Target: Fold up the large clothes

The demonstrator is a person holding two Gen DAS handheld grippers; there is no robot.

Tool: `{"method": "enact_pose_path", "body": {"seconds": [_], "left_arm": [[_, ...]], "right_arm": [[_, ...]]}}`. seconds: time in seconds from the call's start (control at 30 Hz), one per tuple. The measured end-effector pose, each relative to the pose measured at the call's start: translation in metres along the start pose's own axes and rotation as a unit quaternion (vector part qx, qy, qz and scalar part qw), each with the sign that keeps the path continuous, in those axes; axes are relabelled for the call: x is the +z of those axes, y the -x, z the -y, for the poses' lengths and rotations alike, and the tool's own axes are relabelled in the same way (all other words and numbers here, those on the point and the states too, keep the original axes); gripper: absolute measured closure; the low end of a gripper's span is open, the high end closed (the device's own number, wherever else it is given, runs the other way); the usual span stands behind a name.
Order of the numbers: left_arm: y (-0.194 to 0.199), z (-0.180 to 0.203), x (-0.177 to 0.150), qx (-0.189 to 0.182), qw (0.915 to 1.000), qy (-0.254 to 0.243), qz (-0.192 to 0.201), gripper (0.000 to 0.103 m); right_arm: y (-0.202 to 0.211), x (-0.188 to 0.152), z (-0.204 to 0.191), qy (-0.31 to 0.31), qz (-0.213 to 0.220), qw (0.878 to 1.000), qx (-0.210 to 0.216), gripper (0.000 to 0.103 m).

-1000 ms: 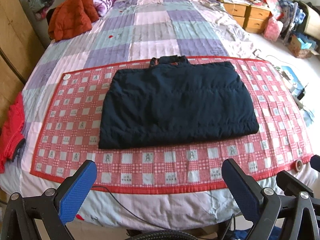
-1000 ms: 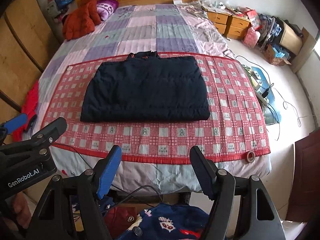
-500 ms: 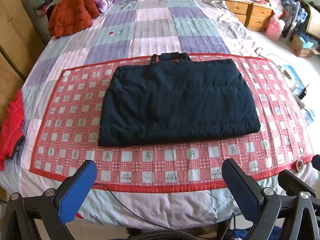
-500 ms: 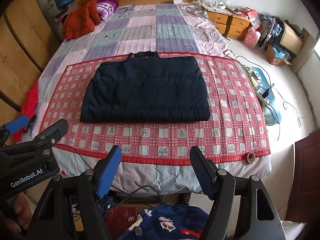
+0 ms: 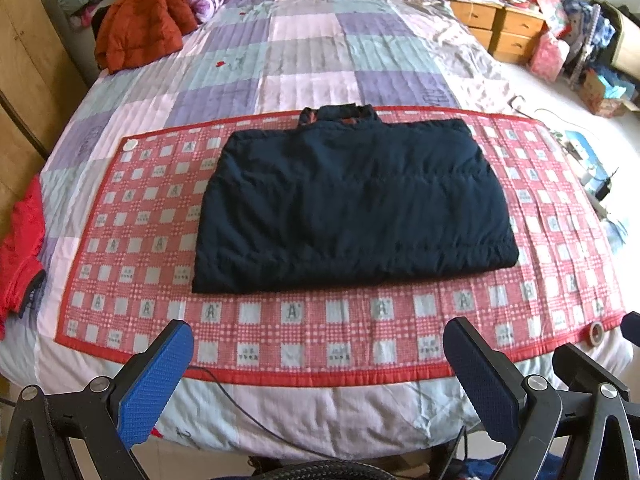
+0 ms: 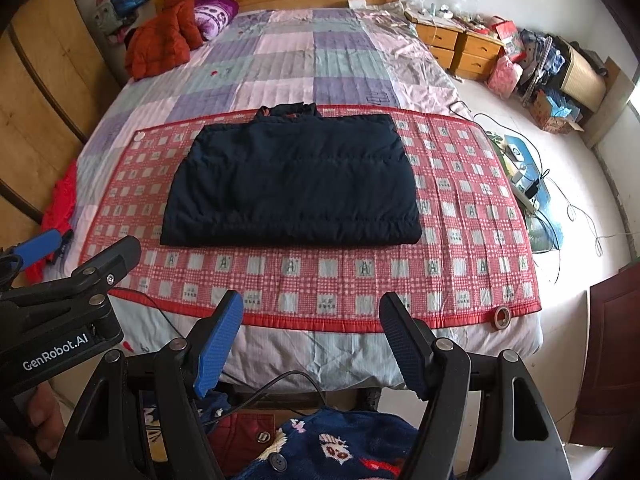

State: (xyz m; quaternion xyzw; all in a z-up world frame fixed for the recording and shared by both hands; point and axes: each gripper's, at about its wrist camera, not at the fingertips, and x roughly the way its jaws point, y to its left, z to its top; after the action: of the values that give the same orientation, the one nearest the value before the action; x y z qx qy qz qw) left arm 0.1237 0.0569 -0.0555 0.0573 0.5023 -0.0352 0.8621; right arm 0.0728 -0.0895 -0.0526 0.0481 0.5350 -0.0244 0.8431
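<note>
Quilted patchwork bed (image 5: 304, 52), red checked mat (image 5: 132, 216), puffy navy jacket (image 5: 352, 200) folded rectangular, both tongs (image 5: 320, 364) (image 6: 312, 340) spread, empty.

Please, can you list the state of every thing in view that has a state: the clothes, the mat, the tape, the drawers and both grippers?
Dark jacket: folded flat on the red checked mat.
Red checked mat: spread flat.
Orange jacket: crumpled, unfolded.
Tape roll: lying on the mat's corner.
Nightstand drawers: closed.
Left gripper: open, empty.
Right gripper: open, empty.
</note>
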Motion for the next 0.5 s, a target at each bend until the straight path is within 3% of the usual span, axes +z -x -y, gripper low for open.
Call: {"method": "enact_pose_path", "body": {"seconds": [0.5], "left_arm": [[-0.0043, 0.0016, -0.0012, 0.004, 1.0000, 0.002, -0.008, 0.000]], "right_arm": [[-0.0055, -0.0055, -0.0069, 0.001, -0.003, 1.000, 0.004, 0.029]]}}
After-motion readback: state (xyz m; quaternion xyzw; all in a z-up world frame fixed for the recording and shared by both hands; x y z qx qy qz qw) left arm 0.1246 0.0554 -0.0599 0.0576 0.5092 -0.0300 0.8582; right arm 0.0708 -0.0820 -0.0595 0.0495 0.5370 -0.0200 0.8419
